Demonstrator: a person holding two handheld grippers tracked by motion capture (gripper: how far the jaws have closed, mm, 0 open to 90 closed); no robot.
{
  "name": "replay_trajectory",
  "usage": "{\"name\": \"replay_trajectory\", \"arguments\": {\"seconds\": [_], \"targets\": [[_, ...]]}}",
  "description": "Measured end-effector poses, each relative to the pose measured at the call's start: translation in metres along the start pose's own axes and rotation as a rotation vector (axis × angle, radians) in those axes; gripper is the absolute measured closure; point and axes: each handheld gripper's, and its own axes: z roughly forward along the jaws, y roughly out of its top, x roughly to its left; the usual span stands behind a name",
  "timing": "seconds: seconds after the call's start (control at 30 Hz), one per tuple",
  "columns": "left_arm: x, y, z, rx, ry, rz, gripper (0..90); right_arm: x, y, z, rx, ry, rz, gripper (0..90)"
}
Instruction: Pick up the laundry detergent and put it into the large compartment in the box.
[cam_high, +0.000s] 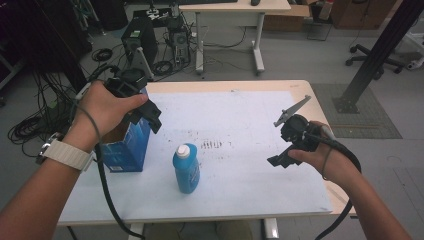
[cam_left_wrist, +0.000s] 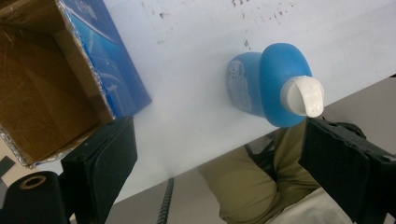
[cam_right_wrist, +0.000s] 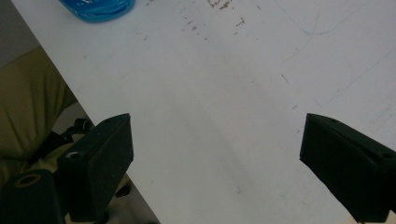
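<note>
Both jaws gape empty — blue bottle (cam_high: 186, 169) stands between grippers, untouched.

Bottle (cam_right_wrist: 98, 9) cut off above

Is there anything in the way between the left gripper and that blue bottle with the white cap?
Nothing visible. The left gripper hangs with open jaws above the open blue box, and the blue bottle stands upright just beside that box, with bare table around it.
</note>
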Motion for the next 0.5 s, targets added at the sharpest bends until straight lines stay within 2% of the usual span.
{"name": "replay_trajectory", "arguments": {"seconds": [0.5], "targets": [[-0.0072, 0.0020, -0.0082, -0.013, -0.020, 0.026, 7.5, 0.0008, 0.0007, 0.0003, -0.001, 0.001, -0.002, 9.9]]}}
